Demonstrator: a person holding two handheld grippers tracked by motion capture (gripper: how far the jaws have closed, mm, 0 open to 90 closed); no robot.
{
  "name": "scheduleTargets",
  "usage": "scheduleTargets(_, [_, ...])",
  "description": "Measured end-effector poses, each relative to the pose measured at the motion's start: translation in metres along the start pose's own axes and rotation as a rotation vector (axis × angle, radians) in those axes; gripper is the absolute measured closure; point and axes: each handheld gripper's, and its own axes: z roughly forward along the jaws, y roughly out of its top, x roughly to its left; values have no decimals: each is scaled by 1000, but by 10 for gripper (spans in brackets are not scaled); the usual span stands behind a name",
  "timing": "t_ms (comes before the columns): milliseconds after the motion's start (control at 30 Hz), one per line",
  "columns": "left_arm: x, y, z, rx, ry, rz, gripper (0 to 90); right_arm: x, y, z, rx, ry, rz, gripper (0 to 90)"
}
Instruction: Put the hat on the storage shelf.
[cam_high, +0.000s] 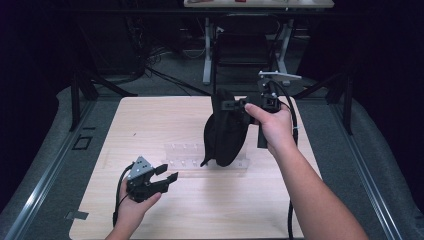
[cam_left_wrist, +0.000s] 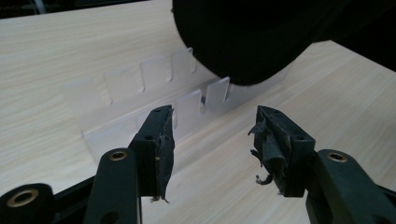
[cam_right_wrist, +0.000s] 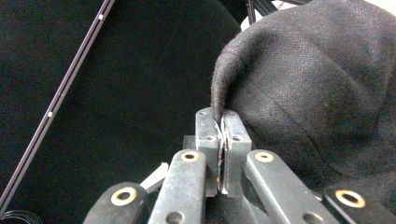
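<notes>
Black felt hat (cam_high: 226, 131) hung from the right gripper (cam_high: 243, 105), pinched by a fold of its edge and held above the far half of the wooden table (cam_high: 150, 120), its lower rim down at the clear slotted rack (cam_high: 182, 155) — whether it touched the rack could not be told. In the right gripper view the jaws stood pressed together on a thin fold of the cloth (cam_right_wrist: 219, 100), with the rest of the hat bulging to the right of them. The left gripper (cam_high: 164, 178) rested low near the front of the table, its jaws apart and holding nothing; its own view looked between the worn pads (cam_left_wrist: 163, 149) toward the rack and the dark underside of the hat (cam_left_wrist: 243, 42).

The step in hand looked like settling the hat onto the rack. To do that well, the right hand would likely need to lower slowly and keep the pinch firm, since so thin a bite on soft felt could slip. The light, transparent rack might slide or tip — the free left gripper could steady it, or guide the hanging rim into place, before the right one lets go.
</notes>
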Motion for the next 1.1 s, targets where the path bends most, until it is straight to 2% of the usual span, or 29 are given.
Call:
scheduleTargets(333, [-9,19,13,-6,-16,25,478,-1,0,1,0,7,7,880])
scheduleTargets(467, [-16,26,18,-6,-28,47,480,-1,0,1,-2,7,6,880])
scheduleTargets(867, [-39,40,33,-13,-73,94,502,-2,0,2,-10,16,18,879])
scheduleTargets(1100, [-49,46,44,1,-77,130,536,-3,1,0,-11,13,19,878])
